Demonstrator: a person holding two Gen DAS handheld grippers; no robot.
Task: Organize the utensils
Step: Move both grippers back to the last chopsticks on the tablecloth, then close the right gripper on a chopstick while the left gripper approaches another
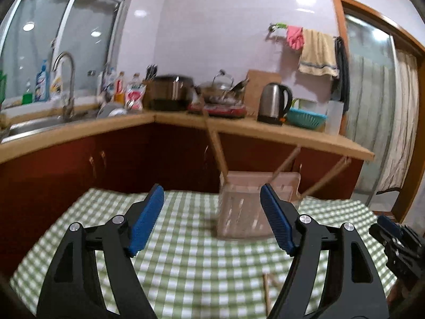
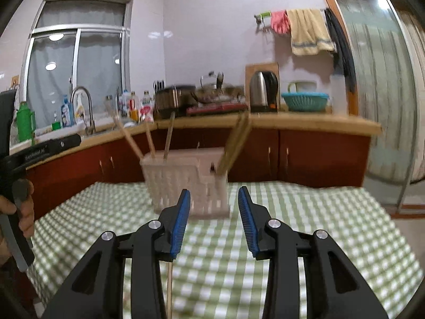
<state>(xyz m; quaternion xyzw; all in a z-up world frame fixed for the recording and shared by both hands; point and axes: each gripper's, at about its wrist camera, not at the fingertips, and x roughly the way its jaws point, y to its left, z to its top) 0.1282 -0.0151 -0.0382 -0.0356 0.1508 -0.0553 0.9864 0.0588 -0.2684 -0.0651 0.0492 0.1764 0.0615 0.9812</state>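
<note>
Both the left gripper [image 1: 212, 220] and right gripper [image 2: 213, 223] have fingers apart, empty; chopsticks [image 2: 233, 143] lean in the basket [image 2: 186, 183] near the bench's [image 2: 318, 226] far edge, one seemingly loose near us.

Home kitchen: sink with tap [image 1: 65, 79], electric kettle [image 1: 275, 101], pots on a stove [image 1: 217, 109], towels [image 1: 317, 53] on wall rail, red cabinets [image 2: 318, 154].

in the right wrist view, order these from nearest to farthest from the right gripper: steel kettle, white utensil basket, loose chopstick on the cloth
1. loose chopstick, on the cloth just below the right gripper
2. white utensil basket, straight ahead on the table
3. steel kettle, back on the counter, right of centre
</note>
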